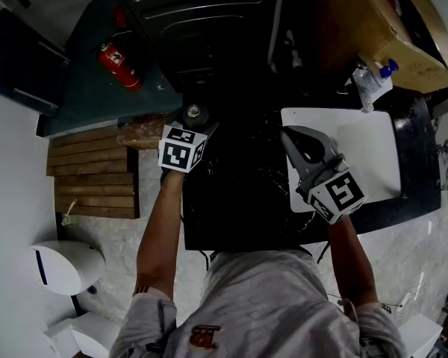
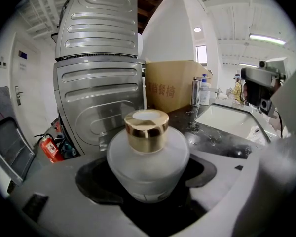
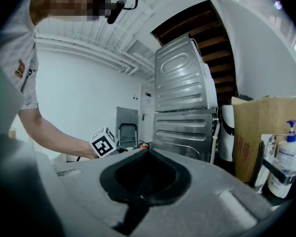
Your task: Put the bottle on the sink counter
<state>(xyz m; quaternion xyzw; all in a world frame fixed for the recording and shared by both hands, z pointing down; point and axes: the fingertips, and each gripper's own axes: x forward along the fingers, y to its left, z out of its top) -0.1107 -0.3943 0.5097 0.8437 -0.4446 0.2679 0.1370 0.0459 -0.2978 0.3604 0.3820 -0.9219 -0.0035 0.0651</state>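
Note:
A round frosted-glass bottle (image 2: 148,162) with a gold cap sits between the jaws of my left gripper (image 2: 149,184), which is shut on its body. In the head view the bottle (image 1: 193,112) shows only as its cap, at the far left corner of the black sink counter (image 1: 239,200), just past my left gripper (image 1: 193,121). My right gripper (image 1: 290,134) hovers over the left rim of the white sink basin (image 1: 369,151). Its jaws meet at the tips and its hollow (image 3: 147,177) holds nothing.
A ribbed metal appliance (image 1: 201,28) stands behind the counter. A cardboard box (image 1: 373,21) and a pump soap bottle (image 1: 375,79) are at the back right, near the faucet (image 2: 194,95). A red fire extinguisher (image 1: 119,64) and wooden slats (image 1: 93,174) lie to the left.

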